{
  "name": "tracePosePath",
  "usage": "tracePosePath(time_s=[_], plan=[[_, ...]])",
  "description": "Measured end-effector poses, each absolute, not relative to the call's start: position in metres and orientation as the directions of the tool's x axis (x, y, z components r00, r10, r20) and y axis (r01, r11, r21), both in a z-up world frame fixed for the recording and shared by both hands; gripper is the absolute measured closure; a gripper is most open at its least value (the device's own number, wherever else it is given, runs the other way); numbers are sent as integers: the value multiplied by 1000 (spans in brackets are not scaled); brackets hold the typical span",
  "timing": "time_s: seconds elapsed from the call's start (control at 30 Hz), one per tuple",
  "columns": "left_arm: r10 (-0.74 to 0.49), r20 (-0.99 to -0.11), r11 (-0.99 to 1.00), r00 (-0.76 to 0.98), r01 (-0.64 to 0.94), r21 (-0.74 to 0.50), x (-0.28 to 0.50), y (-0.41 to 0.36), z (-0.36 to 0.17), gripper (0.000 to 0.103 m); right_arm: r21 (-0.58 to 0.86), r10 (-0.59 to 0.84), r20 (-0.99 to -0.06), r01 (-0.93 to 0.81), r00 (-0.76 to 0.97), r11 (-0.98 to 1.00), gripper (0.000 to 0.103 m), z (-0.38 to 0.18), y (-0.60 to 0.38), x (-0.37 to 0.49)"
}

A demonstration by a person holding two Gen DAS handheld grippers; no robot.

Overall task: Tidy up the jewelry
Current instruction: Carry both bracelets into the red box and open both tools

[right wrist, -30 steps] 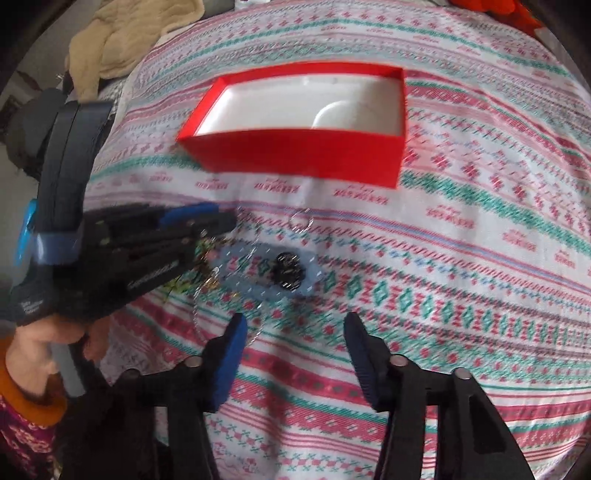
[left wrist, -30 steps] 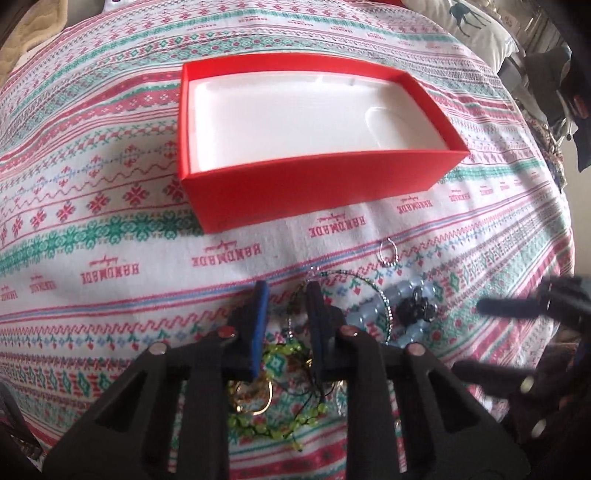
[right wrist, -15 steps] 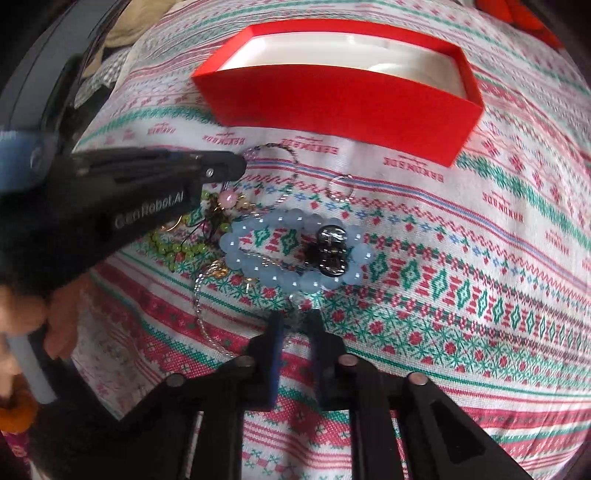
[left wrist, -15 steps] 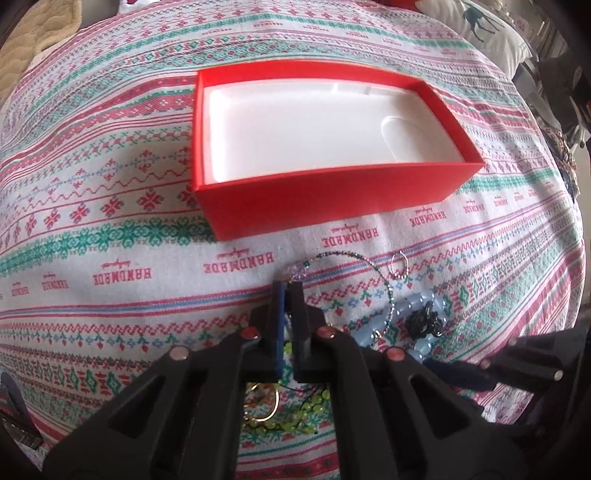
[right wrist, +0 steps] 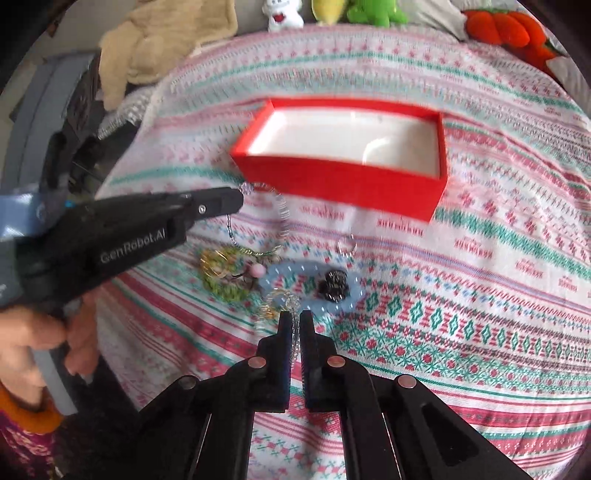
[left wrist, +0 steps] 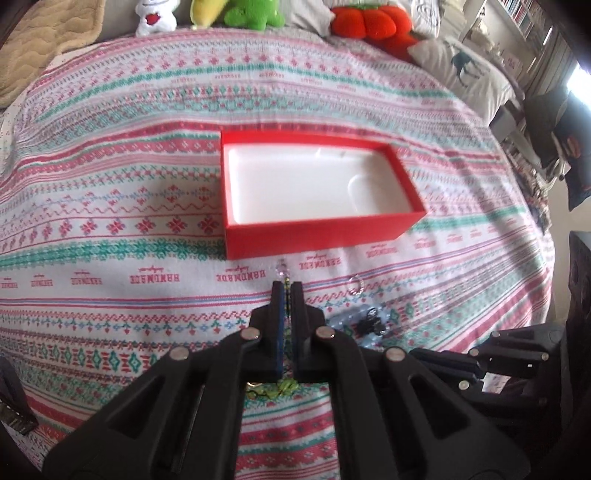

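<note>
Now my left gripper (left wrist: 287, 291) pinches a beaded bracelet (right wrist: 282, 212); my right gripper (right wrist: 295, 319) clamps a silver chain (right wrist: 293, 306) near the box (right wrist: 343, 177).

Box (left wrist: 317, 236) red outside, white inside; cloth (left wrist: 110, 206) white with pink, red, teal knit-style bands, snowflakes, diamonds, red "HANDMADE" lettering; bracelet (right wrist: 354, 291) pale blue beads, dark charm; beads (right wrist: 221, 288) yellow-green; bead (right wrist: 257, 271) pink; grippers (right wrist: 293, 319) black, blue pads; plush (left wrist: 373, 24) red-orange; plush (right wrist: 373, 11) green
</note>
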State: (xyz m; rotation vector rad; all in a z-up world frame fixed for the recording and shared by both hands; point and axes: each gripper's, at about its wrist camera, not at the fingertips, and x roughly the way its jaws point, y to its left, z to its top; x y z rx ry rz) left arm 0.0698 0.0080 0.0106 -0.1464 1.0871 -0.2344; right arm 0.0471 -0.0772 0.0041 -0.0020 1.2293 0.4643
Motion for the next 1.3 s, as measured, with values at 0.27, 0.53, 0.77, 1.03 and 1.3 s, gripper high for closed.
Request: tracePosePath(time_s=[0.27,0.53,0.77,1.03,1.3], plan=[[-286,-823,958,491,133,-253,61,1,37,100,264,381,-870,-358,312,896,99,35,-105,41],[-271,-814,962,514,125,-242,65,2,45,100,278,391,-846,-327,362,903,99,53,-127,53],[-272,-808,962,523,117,-247,77,-2,51,100,267,376,-827,-297,418,917,99,69,-134,73],[-300,-789,953,537,123,-278,103,-14,59,100,273,363,-804,-250,472,929,99,85,-145,101],[-379,-762,919,525,122,-374,139,-21,51,100,274,344,-791,-210,506,939,99,87,-153,127]])
